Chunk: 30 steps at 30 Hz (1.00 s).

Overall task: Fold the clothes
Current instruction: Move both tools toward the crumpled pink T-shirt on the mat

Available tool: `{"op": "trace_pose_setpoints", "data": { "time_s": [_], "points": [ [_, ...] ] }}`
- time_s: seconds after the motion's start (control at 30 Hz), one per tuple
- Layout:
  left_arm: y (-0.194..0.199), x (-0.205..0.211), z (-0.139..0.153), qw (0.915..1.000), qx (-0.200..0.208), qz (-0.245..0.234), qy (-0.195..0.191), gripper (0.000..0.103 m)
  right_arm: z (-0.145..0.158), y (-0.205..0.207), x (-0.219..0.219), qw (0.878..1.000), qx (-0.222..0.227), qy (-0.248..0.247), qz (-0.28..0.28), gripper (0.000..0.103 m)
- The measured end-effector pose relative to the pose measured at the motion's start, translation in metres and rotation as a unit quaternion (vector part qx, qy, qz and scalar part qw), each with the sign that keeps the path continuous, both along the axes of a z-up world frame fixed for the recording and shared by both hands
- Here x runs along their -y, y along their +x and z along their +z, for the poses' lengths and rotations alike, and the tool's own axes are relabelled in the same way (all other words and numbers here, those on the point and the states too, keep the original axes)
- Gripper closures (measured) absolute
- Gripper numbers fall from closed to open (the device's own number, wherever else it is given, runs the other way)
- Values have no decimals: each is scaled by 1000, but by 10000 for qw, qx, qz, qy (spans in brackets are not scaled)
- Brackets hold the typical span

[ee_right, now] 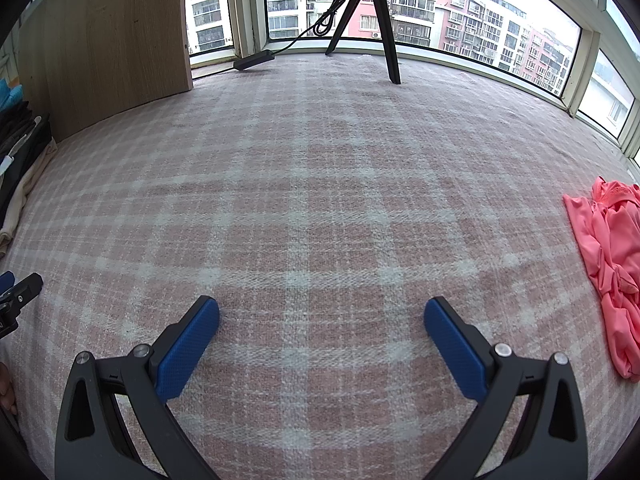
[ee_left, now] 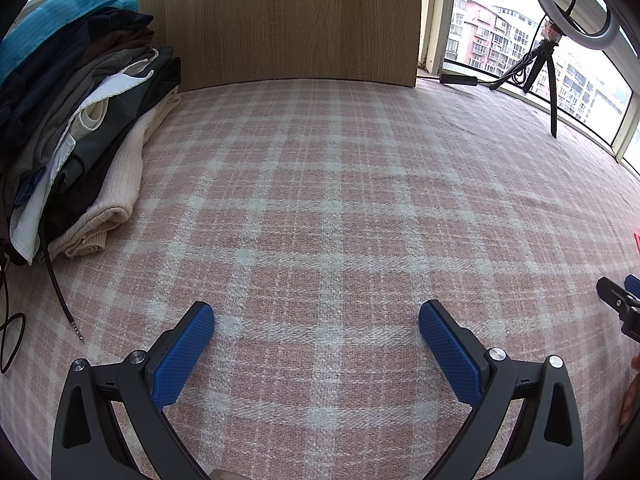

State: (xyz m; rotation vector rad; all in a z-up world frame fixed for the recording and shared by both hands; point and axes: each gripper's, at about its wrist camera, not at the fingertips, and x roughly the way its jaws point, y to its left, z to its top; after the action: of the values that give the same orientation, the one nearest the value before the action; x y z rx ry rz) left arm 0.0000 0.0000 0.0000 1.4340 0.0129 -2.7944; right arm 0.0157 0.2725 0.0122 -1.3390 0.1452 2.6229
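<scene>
A stack of folded clothes (ee_left: pixel 76 128) leans at nine o'clock on a pink plaid blanket (ee_left: pixel 328 208), a cream ribbed knit (ee_left: pixel 116 188) at its base and a blue garment on top, with a loose black cord (ee_left: pixel 60 296) trailing out from under it; the left gripper (ee_left: pixel 316 320) hovers low over bare blanket at six o'clock, its jaws spread wide and holding nothing. Behind, a wooden panel (ee_left: pixel 288 20) stands at twelve o'clock and a ring light on a tripod (ee_left: pixel 548 60) at two o'clock by the window. From the other camera, the right gripper (ee_right: pixel 322 318) also hangs at six o'clock with jaws spread and empty, while the next piece to fold, a crumpled coral-pink garment (ee_right: pixel 612 264), lies at three o'clock, well apart from both tools and partly out of view. The likely trouble lies at both edges: the stack looks uneven and could slump if another garment is set on it carelessly or if the cord is snagged, and the thin pink fabric, bunched as it is, may be pinched through several layers at once, so that it lifts as a wad rather than by one hem. A wide swing toward it could also reach the tripod leg. No brand, label or legible writing shows in either view.
</scene>
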Motion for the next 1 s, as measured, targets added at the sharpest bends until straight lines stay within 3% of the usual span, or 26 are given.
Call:
{"op": "trace_pose_setpoints", "data": {
  "time_s": [0.67, 0.8, 0.9, 1.0],
  "points": [
    [-2, 2, -2, 10000, 24, 34, 13, 0, 0, 0, 1, 10000, 78, -6, -37, 0],
    [-3, 2, 0, 9997, 241, -76, 43, 1, 7, 6, 2, 9992, 279, -105, -273, 0],
    [0, 5, 8, 9987, 432, -183, 186, 2, 19, 18, 6, 9983, 338, -214, -422, 0],
    [12, 10, 32, 9990, 270, -294, 190, 2, 33, 31, 9, 9971, 375, -310, -592, 0]
  ]
}}
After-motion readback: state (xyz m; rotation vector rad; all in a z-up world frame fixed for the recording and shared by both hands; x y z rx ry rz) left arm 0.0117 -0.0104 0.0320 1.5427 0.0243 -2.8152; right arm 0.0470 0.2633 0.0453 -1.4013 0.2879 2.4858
